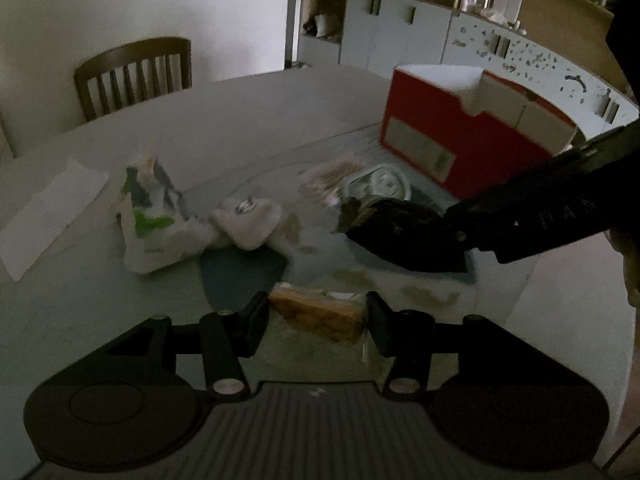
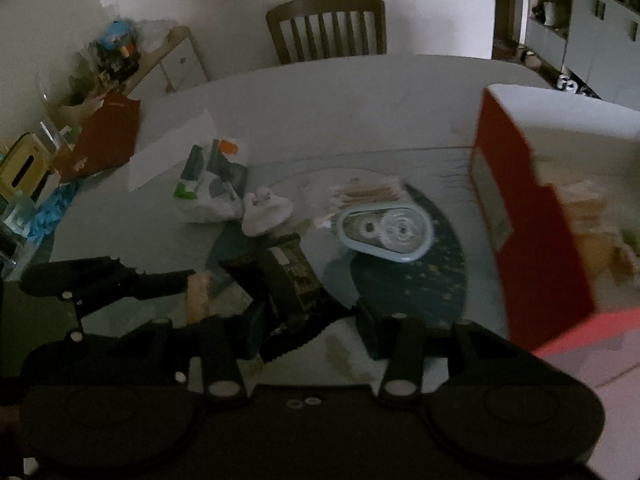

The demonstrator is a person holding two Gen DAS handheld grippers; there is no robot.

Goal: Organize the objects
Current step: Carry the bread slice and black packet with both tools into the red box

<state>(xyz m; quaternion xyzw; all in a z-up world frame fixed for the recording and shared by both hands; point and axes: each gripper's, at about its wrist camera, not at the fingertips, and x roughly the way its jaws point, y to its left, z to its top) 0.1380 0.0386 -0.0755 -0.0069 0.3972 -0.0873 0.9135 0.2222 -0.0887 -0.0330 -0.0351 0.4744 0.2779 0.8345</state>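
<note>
Both grippers worked over the pale table (image 1: 280,112). Left gripper (image 1: 318,324) had its fingers closed against a tan wrapped snack packet (image 1: 320,316), low at the near edge. Right gripper (image 2: 308,320) stood spread, a dark foil packet (image 2: 292,284) against its left finger; whether gripped, I cannot tell. Beyond lay a blue tape dispenser (image 2: 386,232), cotton swabs (image 2: 364,194), and a red box (image 2: 532,240) at right.

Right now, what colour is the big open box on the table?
Red outside, whitish inside; the box shows best in the left wrist view.
</note>
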